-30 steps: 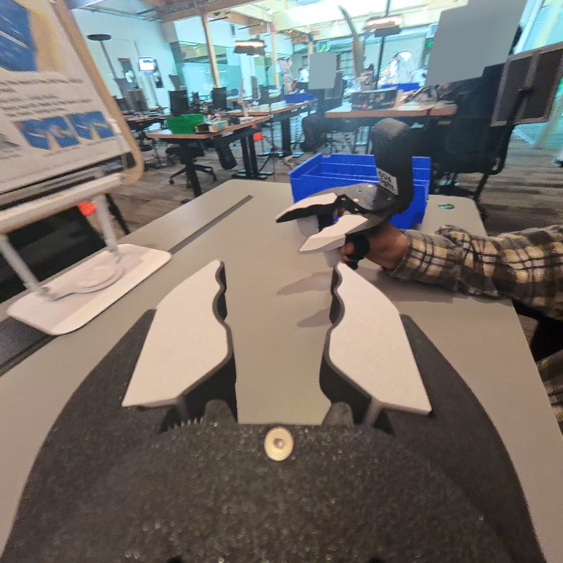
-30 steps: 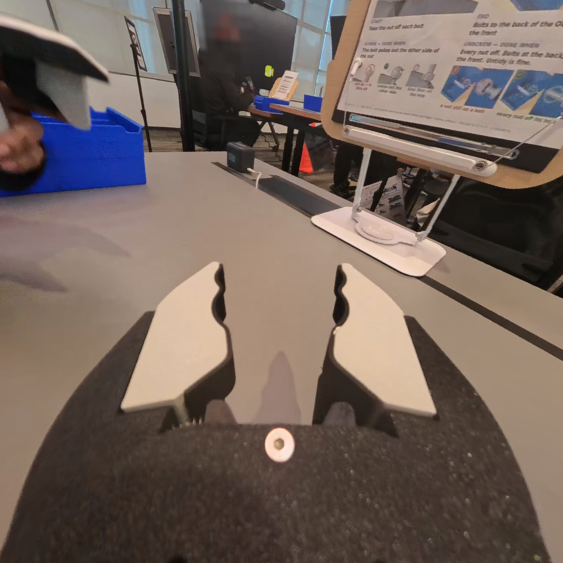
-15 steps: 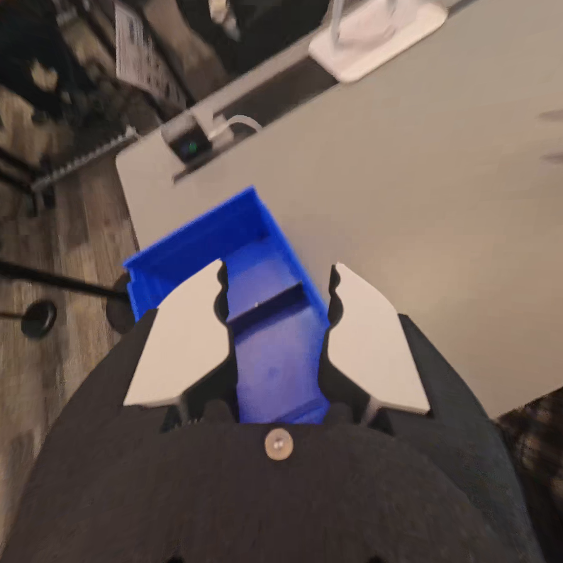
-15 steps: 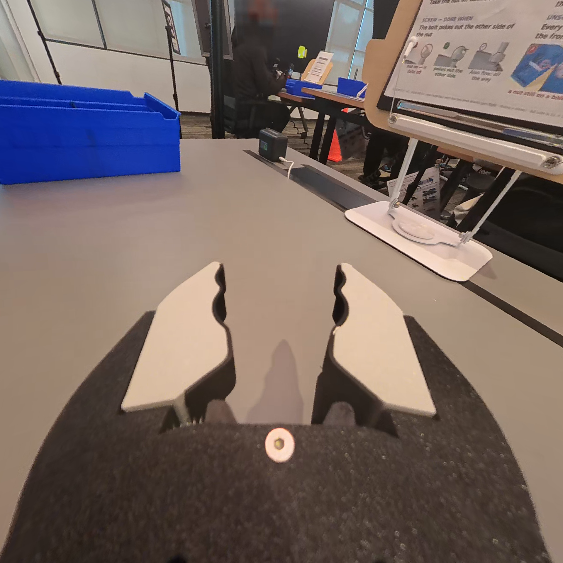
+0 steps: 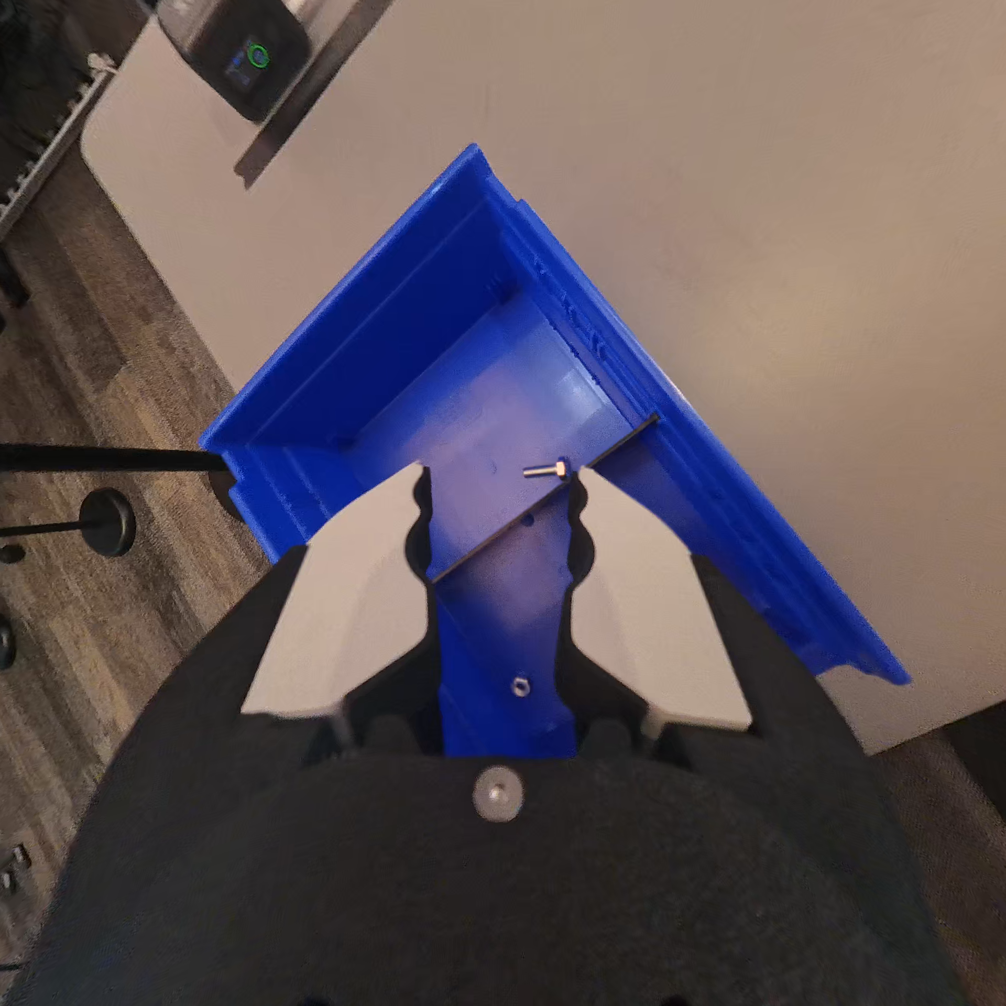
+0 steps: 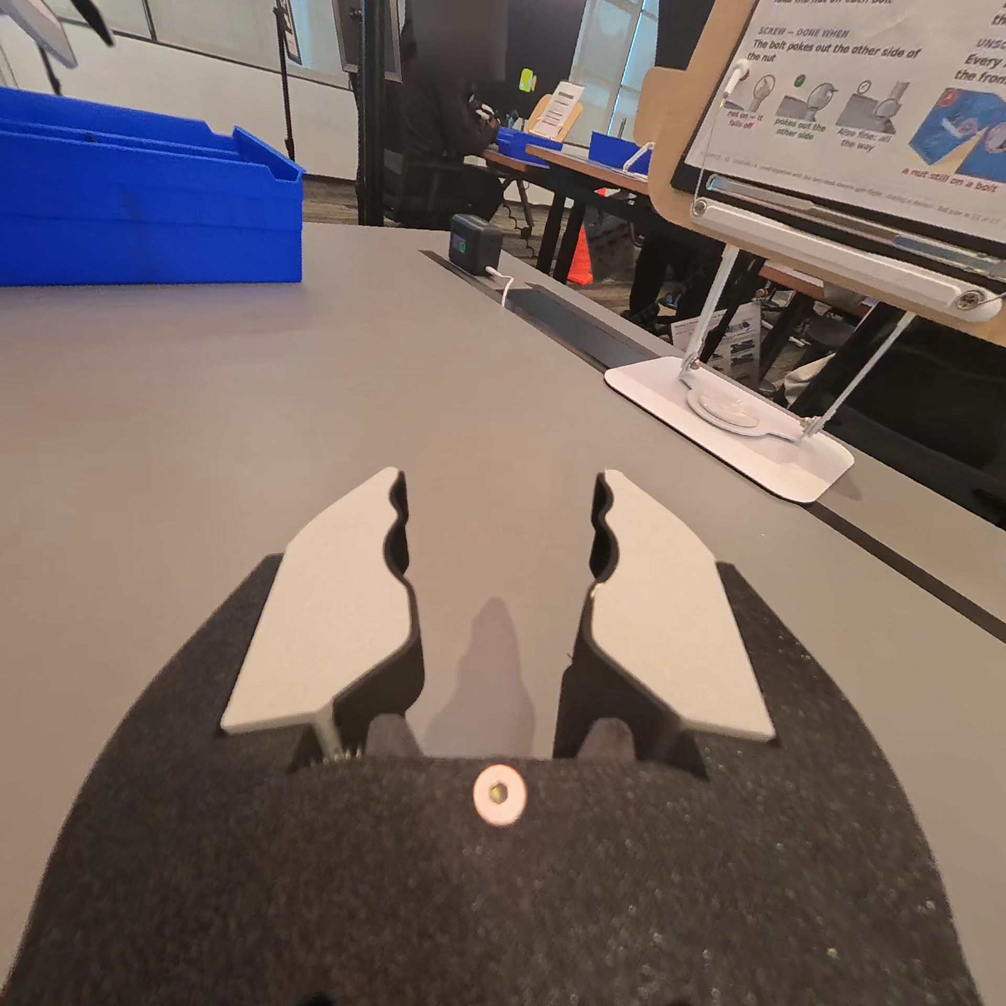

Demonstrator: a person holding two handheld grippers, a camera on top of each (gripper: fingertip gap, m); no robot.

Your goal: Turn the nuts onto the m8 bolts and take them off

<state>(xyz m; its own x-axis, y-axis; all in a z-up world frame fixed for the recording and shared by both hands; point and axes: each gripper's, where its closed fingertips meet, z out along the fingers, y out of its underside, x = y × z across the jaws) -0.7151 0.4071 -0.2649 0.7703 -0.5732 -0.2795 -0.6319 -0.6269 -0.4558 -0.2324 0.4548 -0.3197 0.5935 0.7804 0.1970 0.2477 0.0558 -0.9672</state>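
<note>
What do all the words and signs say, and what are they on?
I don't read out writing; here is what bears it.
Instruction sheet on the stand: printed words and small pictures.
Black device on the table: lit screen, too small to read.
Card on a far desk: too small.

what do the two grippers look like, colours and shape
The left gripper and the right gripper look alike: two flat, pale grey fingers with wavy, notched black inner edges, set on a rounded black body with a grainy, foam-like surface. A round silver screw sits at the centre of each body. No cables show.
</note>
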